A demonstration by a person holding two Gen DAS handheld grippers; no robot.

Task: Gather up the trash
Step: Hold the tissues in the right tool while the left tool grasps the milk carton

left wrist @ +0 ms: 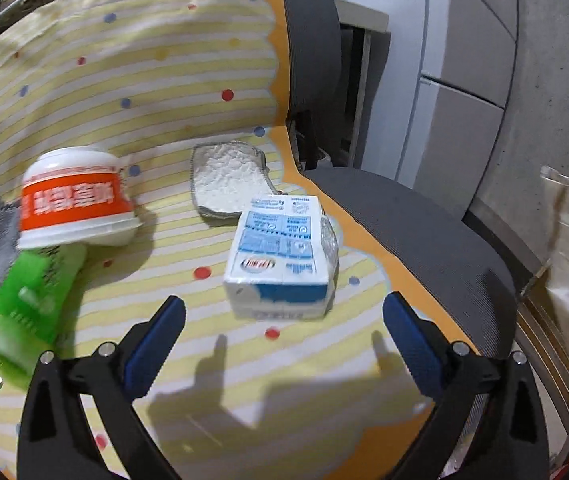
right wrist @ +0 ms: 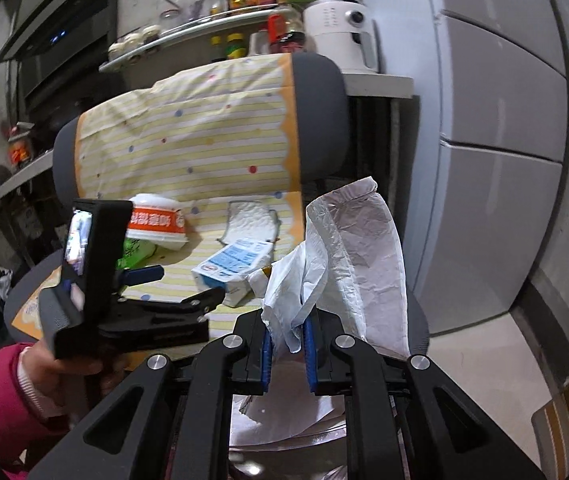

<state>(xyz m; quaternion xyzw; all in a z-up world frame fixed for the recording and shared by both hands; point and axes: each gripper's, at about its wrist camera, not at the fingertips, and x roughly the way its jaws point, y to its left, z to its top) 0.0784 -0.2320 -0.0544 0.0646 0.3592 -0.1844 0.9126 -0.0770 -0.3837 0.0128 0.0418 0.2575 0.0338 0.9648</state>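
While my right gripper (right wrist: 287, 346) pinches the white trash bag (right wrist: 348, 248), my left gripper (left wrist: 284, 316) hangs wide open, empty, before the milk carton (left wrist: 280, 252) lying on the chair cloth (left wrist: 144, 80); next, close on it.

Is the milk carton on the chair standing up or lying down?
Lying down. The milk carton rests on its long side on the striped cloth, its printed panel facing up, in front of the open left gripper.

Left gripper (left wrist: 284, 312): hovering, fingers spread wide, just short of the milk carton (left wrist: 280, 256).
Cloth (left wrist: 124, 80): covering the chair (left wrist: 404, 220).
Noodle cup (left wrist: 76, 200): leaning on the green bottle (left wrist: 28, 304).
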